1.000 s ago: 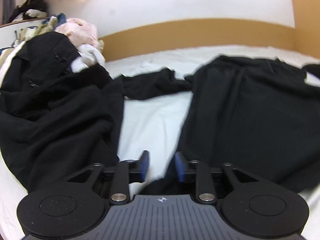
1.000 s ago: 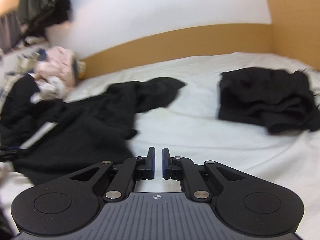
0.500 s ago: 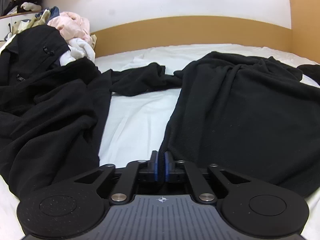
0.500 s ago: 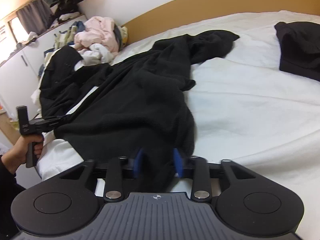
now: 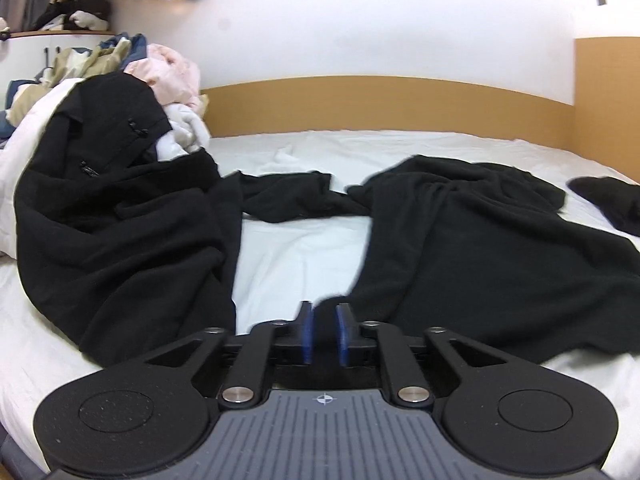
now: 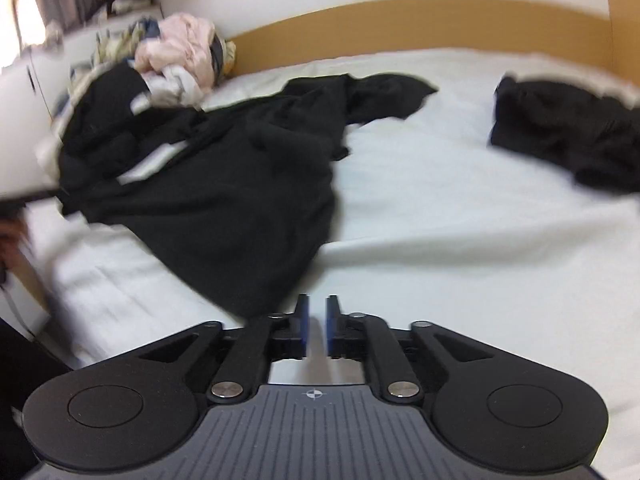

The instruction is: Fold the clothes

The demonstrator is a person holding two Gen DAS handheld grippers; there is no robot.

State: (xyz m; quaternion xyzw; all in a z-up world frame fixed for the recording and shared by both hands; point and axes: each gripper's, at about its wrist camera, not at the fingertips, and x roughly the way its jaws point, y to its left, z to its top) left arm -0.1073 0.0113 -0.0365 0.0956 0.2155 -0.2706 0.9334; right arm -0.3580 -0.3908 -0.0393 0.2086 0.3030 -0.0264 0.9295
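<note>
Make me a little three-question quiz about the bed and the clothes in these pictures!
1. True or false: the bedsheet is white.
2. What is between the pads of the left tongs, whose jaws are opening? A) black garment B) pink clothing C) nothing
3. Fill in: only the white ____ shows in the gap of the right tongs, whose jaws are also opening.

Key: 1 true; 2 A; 3 sheet. A fold of the black garment sits between the left pads; whether they press it is unclear. The right gap holds no cloth.
</note>
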